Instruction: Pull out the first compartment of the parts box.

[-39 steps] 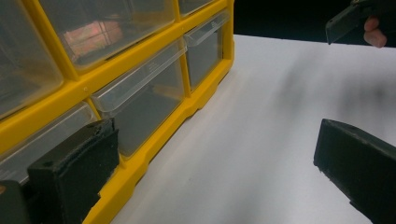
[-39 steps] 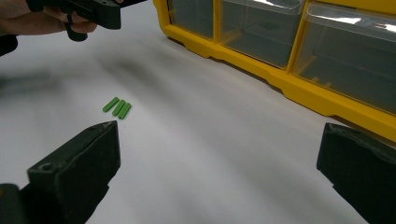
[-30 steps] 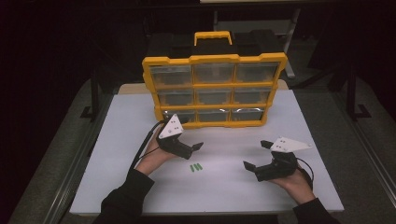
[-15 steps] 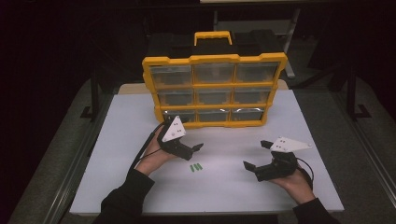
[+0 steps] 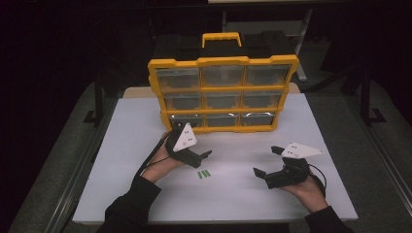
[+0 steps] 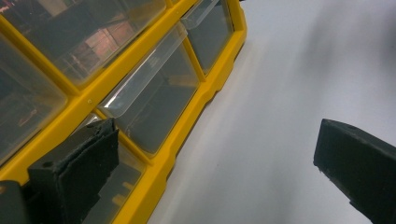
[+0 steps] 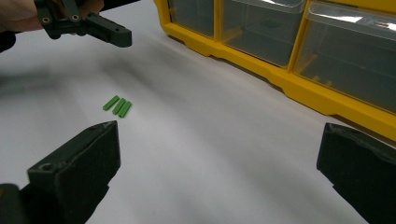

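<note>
The left gripper (image 5: 194,145) is held raised at centre-left, jaws spread wide. The right gripper (image 5: 268,162) is held low at near right, jaws parted.

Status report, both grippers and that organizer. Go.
Left gripper open, at organizer's bottom-left drawer. Right gripper open, empty. Green sticks lie between.

Light from above falls brightly on the white tabletop (image 5: 145,194) while the surroundings sink into near black, glare streaks the clear drawers of the yellow organiser (image 5: 222,92), soft shadows smear the tabletop, and the near jaws look perhaps slightly out of focus.
</note>
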`<state>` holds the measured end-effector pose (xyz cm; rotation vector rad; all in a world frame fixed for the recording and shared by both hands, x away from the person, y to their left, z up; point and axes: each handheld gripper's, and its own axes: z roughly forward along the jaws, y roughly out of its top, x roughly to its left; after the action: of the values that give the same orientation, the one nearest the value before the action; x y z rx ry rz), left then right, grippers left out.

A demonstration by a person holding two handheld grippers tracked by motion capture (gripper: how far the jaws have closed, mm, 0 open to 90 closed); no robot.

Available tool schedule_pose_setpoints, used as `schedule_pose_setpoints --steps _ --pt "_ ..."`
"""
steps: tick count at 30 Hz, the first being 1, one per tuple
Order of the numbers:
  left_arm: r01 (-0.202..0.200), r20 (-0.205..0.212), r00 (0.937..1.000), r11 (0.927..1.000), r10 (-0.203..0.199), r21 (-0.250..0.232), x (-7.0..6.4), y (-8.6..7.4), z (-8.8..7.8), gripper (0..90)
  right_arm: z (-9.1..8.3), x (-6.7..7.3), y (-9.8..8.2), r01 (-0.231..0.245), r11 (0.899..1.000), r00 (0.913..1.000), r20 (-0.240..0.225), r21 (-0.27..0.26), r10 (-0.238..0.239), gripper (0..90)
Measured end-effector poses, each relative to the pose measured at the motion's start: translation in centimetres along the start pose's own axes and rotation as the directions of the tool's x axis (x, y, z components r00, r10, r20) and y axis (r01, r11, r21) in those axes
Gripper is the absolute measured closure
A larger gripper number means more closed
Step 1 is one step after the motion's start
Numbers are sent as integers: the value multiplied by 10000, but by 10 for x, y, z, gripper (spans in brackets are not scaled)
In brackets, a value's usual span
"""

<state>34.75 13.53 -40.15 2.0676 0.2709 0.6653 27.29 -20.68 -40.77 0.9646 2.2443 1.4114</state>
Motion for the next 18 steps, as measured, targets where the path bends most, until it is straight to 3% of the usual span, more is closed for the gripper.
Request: schedule_pose_setpoints --steps 18 --pt "-1066 -482 9930 9936 1083 366 -4 3 1 0 0 0 0 1 10000 10000 -35 31 0 0"
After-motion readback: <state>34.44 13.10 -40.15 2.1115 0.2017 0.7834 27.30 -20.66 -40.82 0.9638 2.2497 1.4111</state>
